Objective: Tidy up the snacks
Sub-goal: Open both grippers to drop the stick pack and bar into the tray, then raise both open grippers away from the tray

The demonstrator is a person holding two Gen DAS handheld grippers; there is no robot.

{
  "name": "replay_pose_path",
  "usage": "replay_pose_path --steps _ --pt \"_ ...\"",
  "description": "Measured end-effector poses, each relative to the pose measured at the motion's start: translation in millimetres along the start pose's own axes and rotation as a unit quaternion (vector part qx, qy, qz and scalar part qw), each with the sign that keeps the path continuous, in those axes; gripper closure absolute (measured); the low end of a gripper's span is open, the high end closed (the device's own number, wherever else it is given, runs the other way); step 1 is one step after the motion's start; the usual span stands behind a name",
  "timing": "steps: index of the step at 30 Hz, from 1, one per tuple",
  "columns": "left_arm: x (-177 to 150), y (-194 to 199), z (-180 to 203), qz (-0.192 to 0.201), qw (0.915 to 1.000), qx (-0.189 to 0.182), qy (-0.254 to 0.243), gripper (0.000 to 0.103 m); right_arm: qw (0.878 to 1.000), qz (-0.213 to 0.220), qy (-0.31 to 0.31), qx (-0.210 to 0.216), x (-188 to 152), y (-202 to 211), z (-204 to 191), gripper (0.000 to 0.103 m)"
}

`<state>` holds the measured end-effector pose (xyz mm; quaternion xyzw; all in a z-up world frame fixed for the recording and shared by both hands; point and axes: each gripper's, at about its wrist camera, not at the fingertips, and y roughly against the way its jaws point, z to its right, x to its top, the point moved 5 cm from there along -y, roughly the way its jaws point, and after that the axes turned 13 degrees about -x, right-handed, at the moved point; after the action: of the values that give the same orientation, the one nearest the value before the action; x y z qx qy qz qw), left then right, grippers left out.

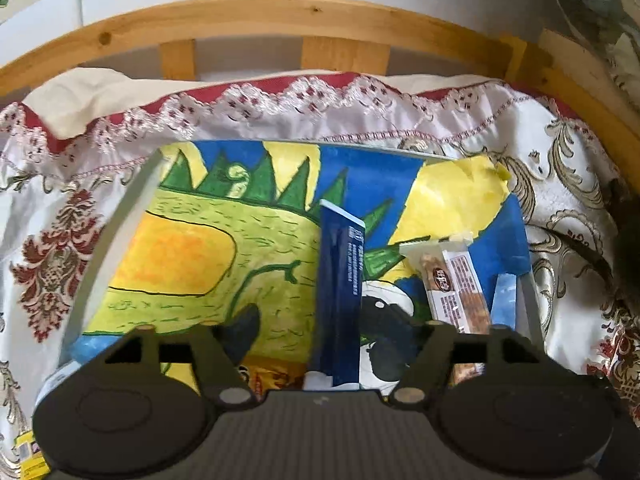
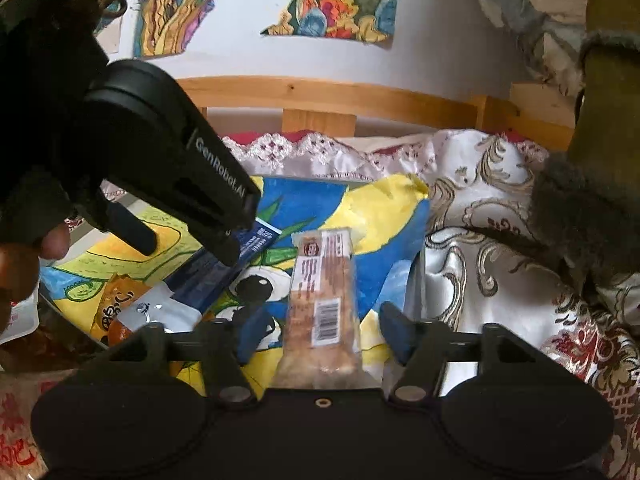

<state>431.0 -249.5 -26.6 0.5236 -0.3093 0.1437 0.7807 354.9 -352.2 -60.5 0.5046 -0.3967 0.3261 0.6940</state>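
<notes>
Both tongs, left (image 1: pixel 334 326) and right (image 2: pixel 324 326), parted over loose blue packet (image 1: pixel 340 300), wafer bar (image 2: pixel 324 300), orange pouch (image 2: pixel 116 312) alongside.

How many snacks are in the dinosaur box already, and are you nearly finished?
At least three lie in the dinosaur box: the blue packet, the wafer bar and the orange pouch. Nothing is in hand: the left gripper and the right gripper both stand open around a snack. A yellow packet is outside the box, so probably not finished.
</notes>
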Motion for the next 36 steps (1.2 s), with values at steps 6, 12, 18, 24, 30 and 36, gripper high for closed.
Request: replay_pose_path --steps 6,12,18,24,30,36 --pt "2.6 43.9 -5.9 0.074 0.9968 0.030 -0.004 0.006 0.999 0.027 -0.025 -0.004 15.5 15.7 6.4 0.015" --pt "2.6 105.4 -18.4 0.166 0.9830 0.077 -0.011 0.001 0.996 0.068 -0.053 -0.005 40.6 50.9 13.0 0.002" --pt "-12.4 164.9 -36.6 0.229 0.9702 0.077 0.020 0.001 0.989 0.119 -0.088 -0.007 65.9 102.3 21.4 0.001" --pt "-43.3 210.9 -55.8 0.268 0.9591 0.071 0.057 0.001 0.986 0.137 -0.093 0.003 70.9 150.5 19.6 0.001" --pt "-76.8 245.5 -69.0 0.274 0.9573 0.072 0.058 0.001 0.985 0.150 -0.085 -0.008 66.3 192.1 9.0 0.001" --pt "-107.4 264.4 -80.8 0.264 0.9600 0.060 0.070 0.001 0.988 0.136 -0.077 -0.002 57.2 227.0 -6.1 0.001"
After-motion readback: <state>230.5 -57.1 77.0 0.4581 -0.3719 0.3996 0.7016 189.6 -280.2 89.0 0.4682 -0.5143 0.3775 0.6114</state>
